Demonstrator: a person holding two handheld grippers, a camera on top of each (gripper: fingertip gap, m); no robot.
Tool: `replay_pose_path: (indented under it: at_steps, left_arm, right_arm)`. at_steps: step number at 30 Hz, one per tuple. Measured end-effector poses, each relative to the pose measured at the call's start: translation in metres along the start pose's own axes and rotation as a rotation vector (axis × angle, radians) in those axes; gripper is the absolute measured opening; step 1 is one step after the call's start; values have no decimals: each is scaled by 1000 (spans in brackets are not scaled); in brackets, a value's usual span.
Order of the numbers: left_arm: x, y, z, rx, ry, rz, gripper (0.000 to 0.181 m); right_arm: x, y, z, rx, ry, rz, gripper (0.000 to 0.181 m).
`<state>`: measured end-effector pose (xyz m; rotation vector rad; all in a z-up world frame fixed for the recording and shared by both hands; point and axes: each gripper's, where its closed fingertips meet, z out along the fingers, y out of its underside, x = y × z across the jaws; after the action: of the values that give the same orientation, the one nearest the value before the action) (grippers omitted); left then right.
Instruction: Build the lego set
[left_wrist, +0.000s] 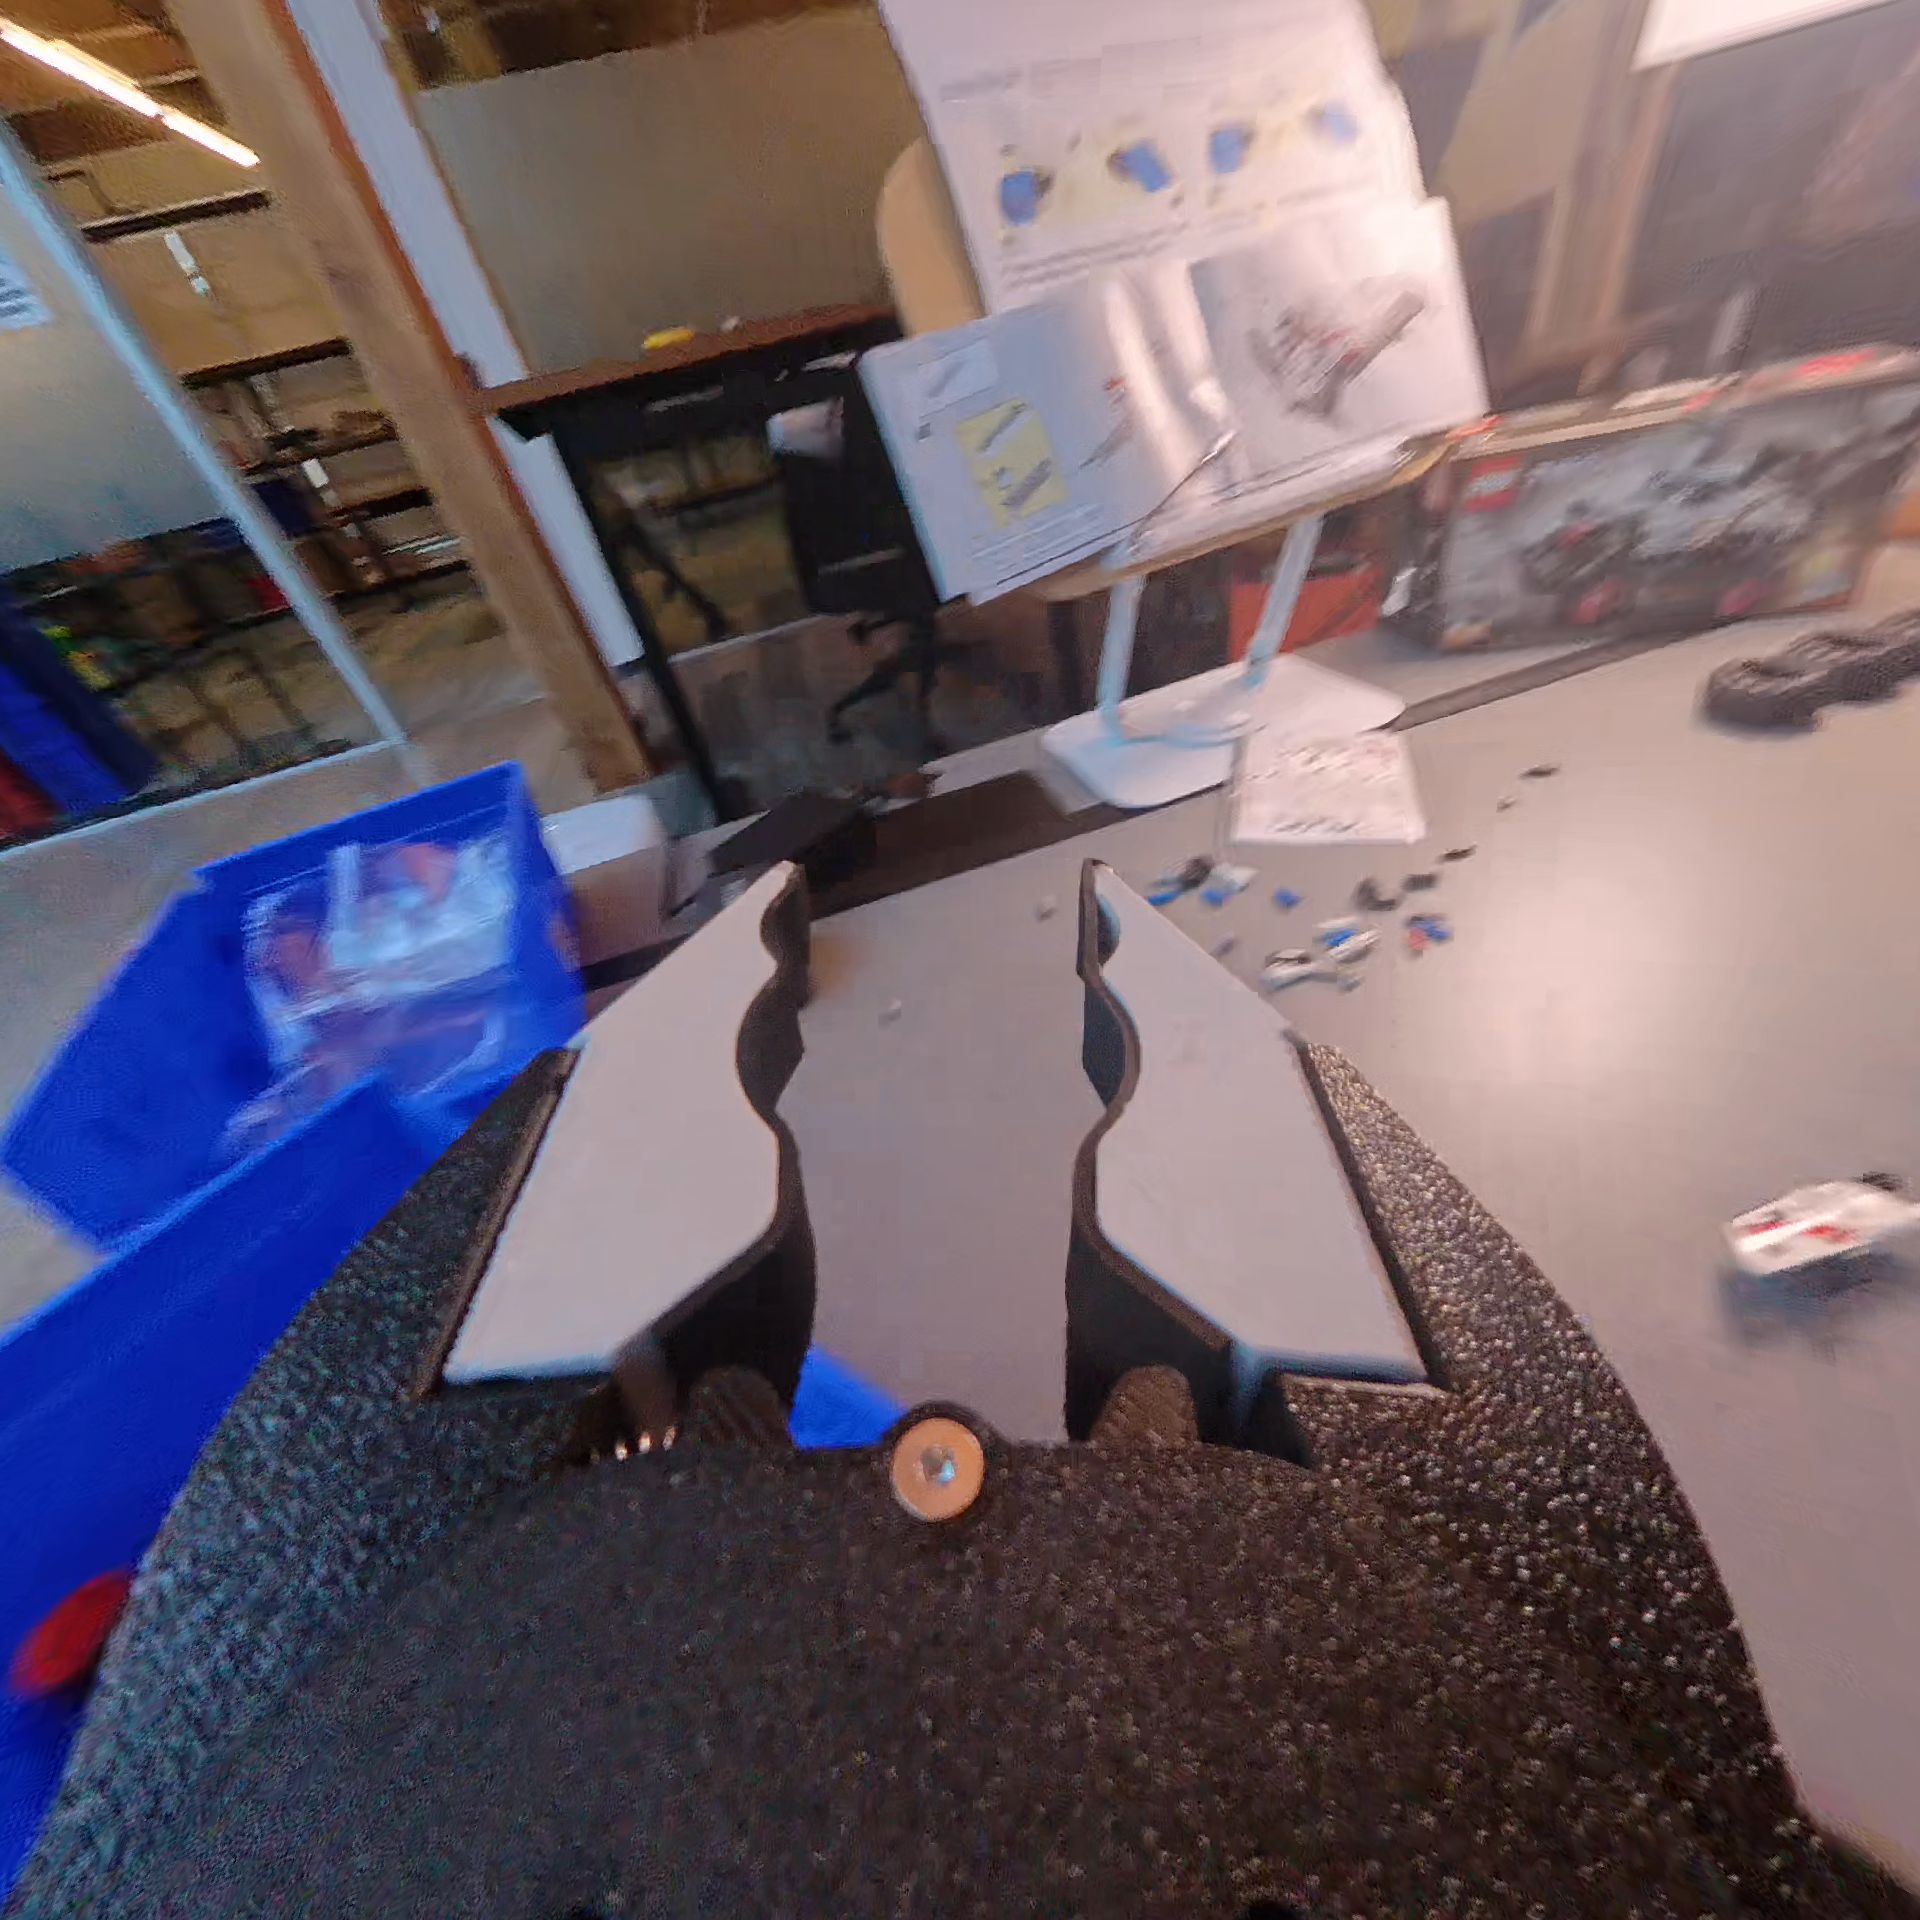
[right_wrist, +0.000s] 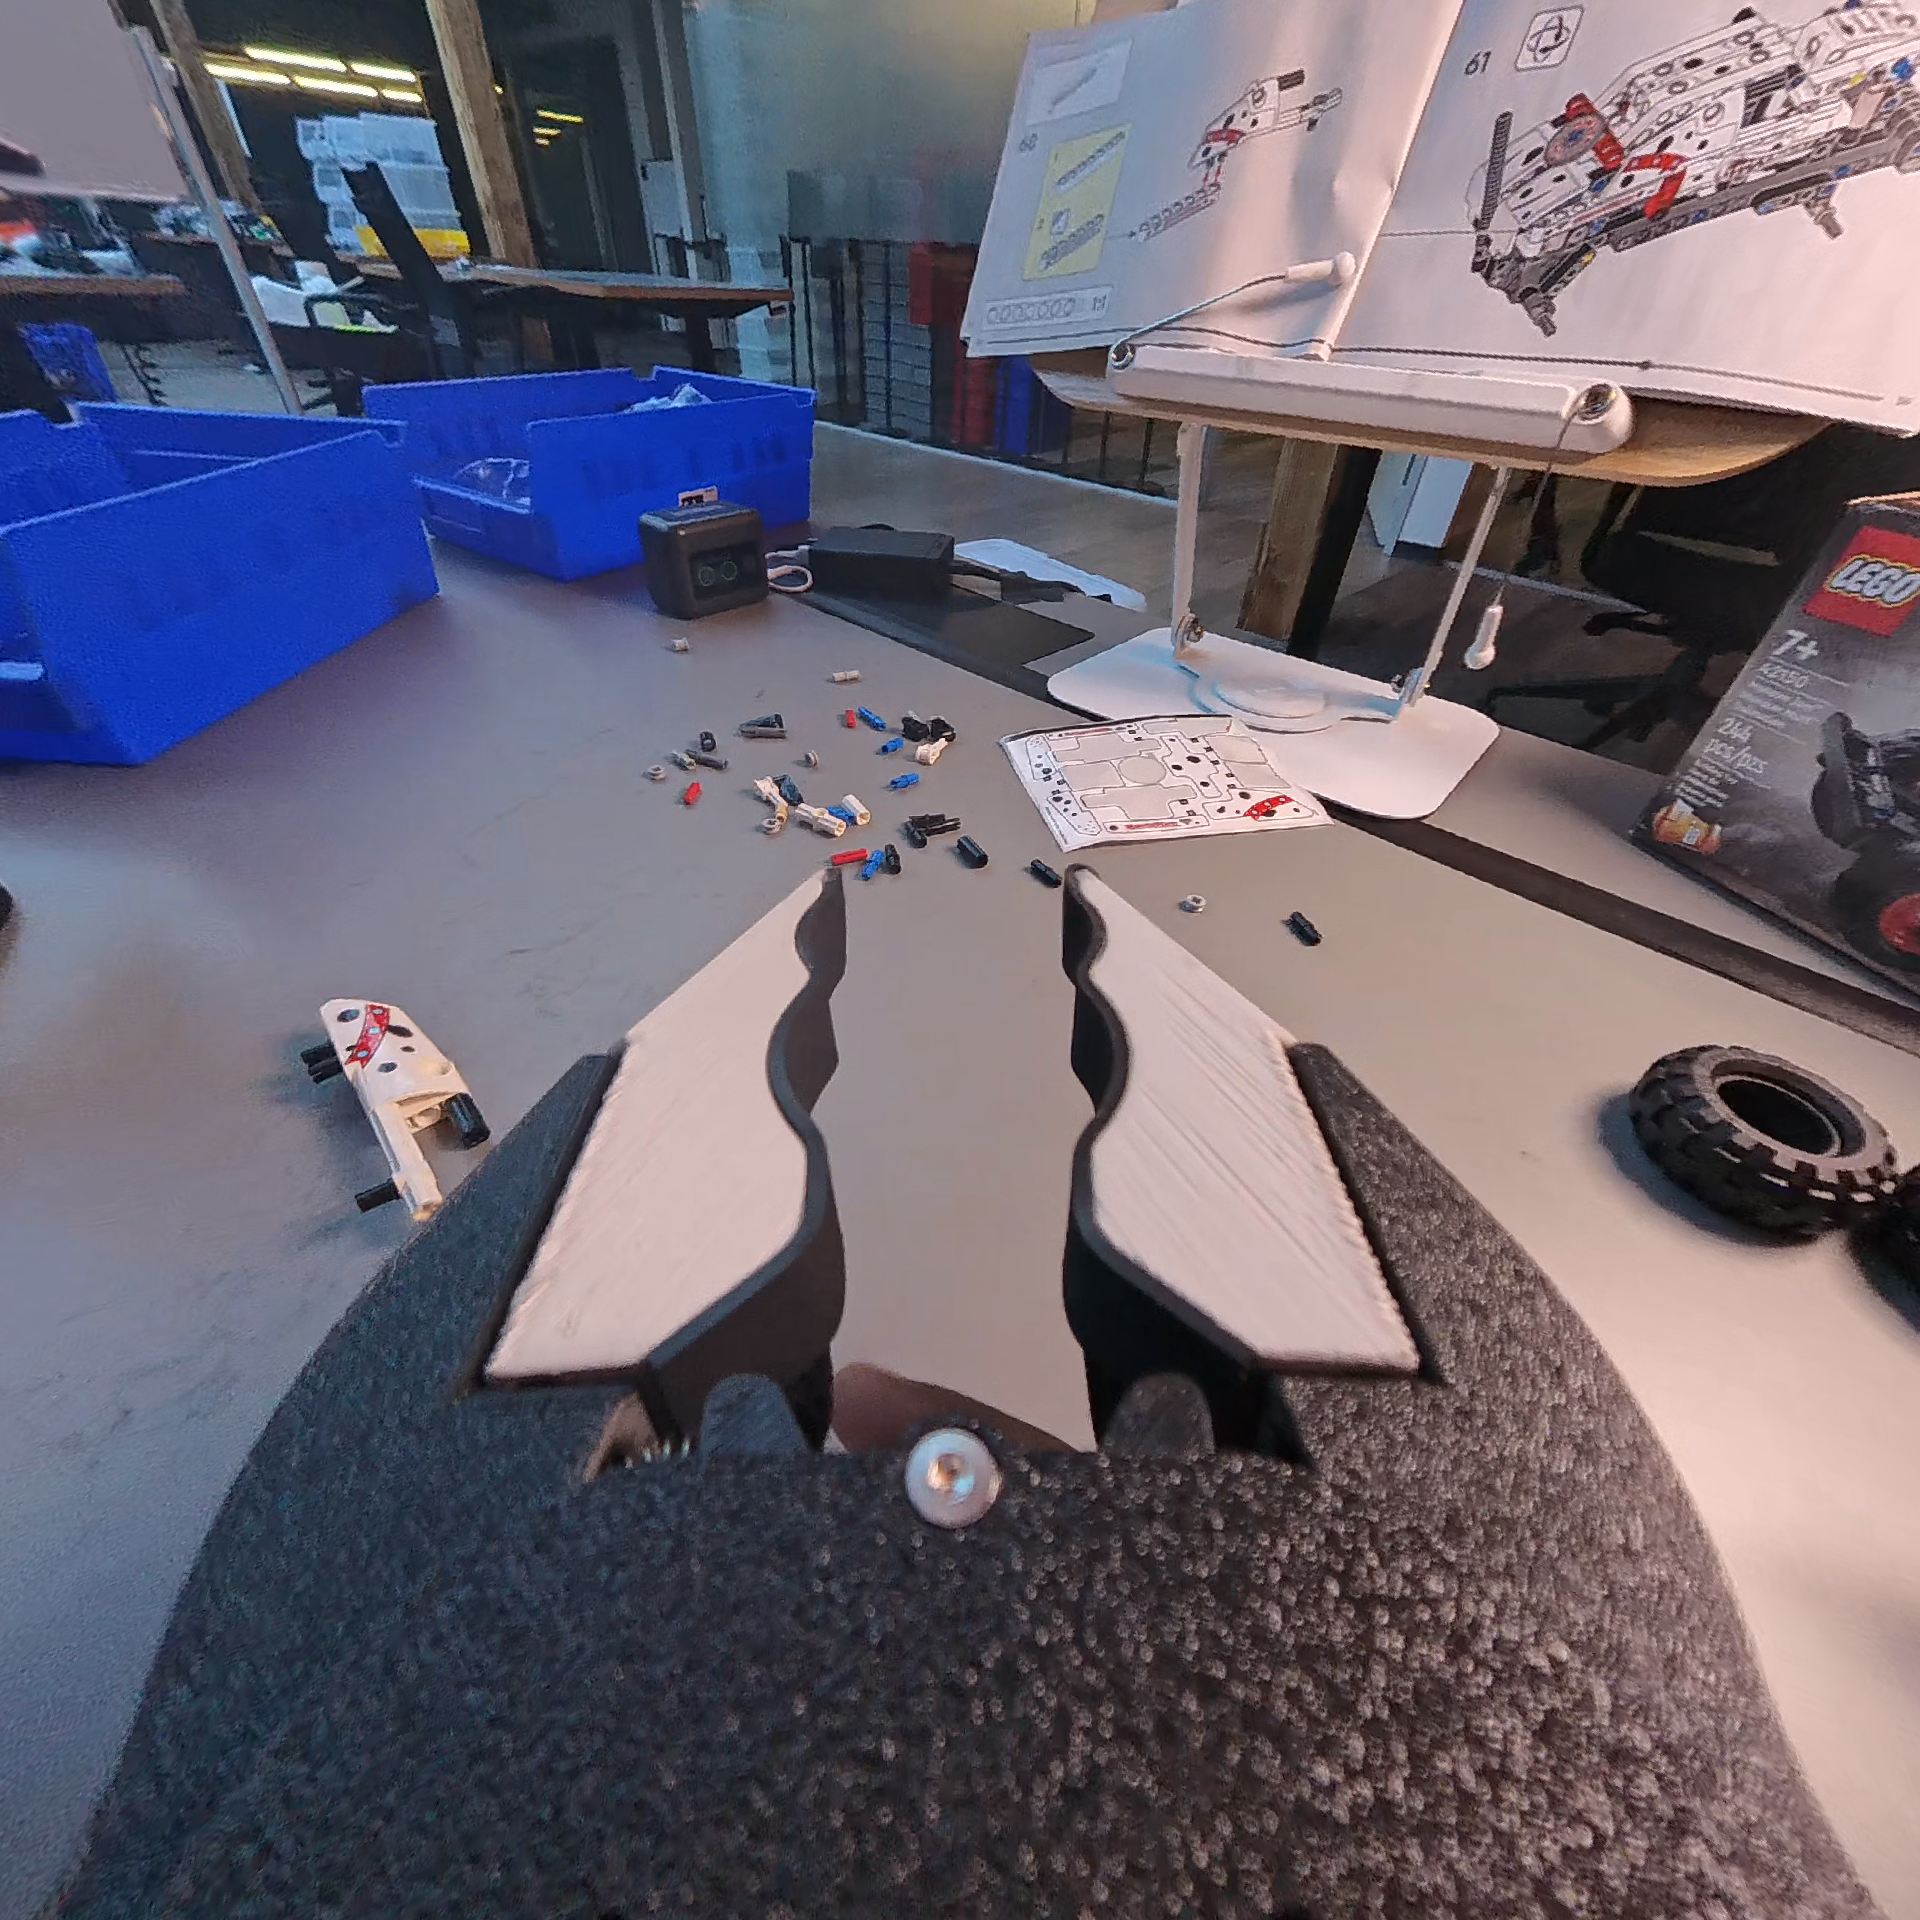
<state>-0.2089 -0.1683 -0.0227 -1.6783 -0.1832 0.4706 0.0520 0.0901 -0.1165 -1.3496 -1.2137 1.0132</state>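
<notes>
White panel piece (right_wrist: 393, 1099) near the bench's (right_wrist: 1455, 1143) left edge looks light, stiff, slick: pinch its flat sides; both grippers (left_wrist: 943, 883) (right_wrist: 951, 883) gape empty.

white spotted panel piece (right_wrist: 395, 1101) flat | small pins (right_wrist: 831, 790) scattered | tyre (right_wrist: 1766, 1132) flat

Workshop or storage space: exposed timber posts (left_wrist: 416, 416), stocked shelving (left_wrist: 301, 457), blue parts bins (right_wrist: 592, 468) on grey table (right_wrist: 520, 935), further work desks (right_wrist: 623, 291) behind.

Wood posts (left_wrist: 416, 416), ceiling strip lights (right_wrist: 312, 73), bg shelving (left_wrist: 312, 468)
</notes>
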Motion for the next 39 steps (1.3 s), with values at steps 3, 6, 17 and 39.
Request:
replay_pose_path:
  at_steps: [3,6,17,39]
  left_arm:
    - [-86,27,-28,-282,-109,80,45]
    - [-152,77,-42,-565,-110,100,34]
    - [-151,227,-71,-1324,161,-105,22]
    - [-140,134,-47,-961,102,222,7]
  right_arm:
    - [-8,-1,-2,2,-33,-15,38]
    - [-13,0,-3,0,-62,-28,33]
    - [-22,22,1,-85,-99,-120,23]
    - [-22,32,4,-127,-90,-165,20]
